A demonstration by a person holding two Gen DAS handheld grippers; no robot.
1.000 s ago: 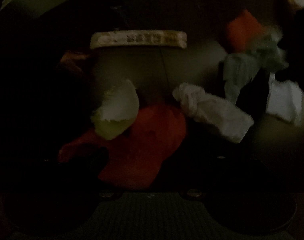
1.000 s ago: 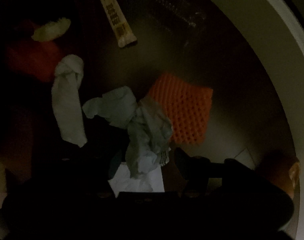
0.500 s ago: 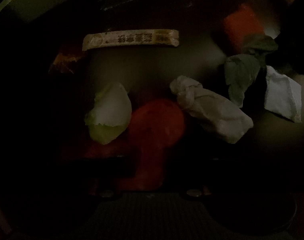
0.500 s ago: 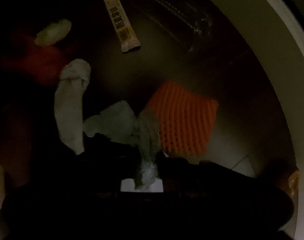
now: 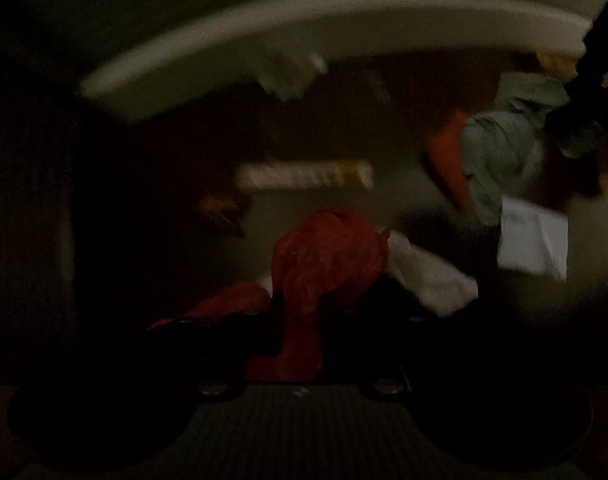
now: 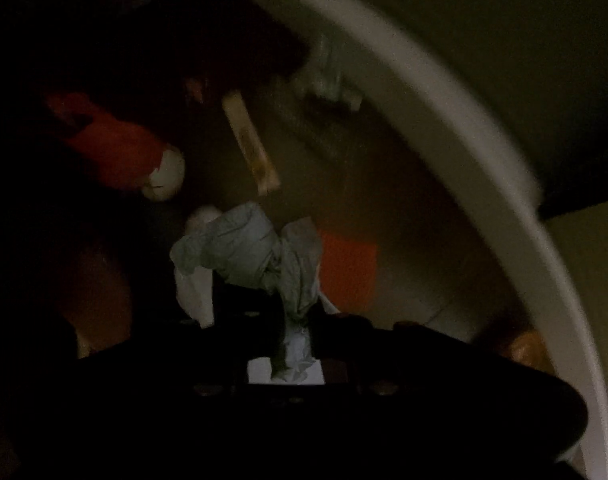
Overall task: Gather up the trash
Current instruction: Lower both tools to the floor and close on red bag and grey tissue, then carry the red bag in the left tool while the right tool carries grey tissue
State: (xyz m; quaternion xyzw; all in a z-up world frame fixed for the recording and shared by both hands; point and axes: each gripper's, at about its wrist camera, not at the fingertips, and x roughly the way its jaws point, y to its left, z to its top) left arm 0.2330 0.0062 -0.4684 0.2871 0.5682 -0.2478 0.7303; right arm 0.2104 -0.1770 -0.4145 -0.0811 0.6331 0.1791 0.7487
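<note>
Both tools point steeply downward in dim light. The left tool (image 5: 302, 320) has its dark fingers drawn close together, pinching a red crumpled piece (image 5: 323, 264) that bulges out beyond the tips. The right tool (image 6: 298, 332) has its fingers likewise nearly together, clamped on a grey-green crumpled wad (image 6: 260, 248) that hangs past them. Each tool's body shows as a black mass low in its own view.

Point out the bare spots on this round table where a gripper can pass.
Free: the stretch between the snack wrapper, the orange mesh and the table rim. Crowded: around the red bag and grey-green paper.
</note>
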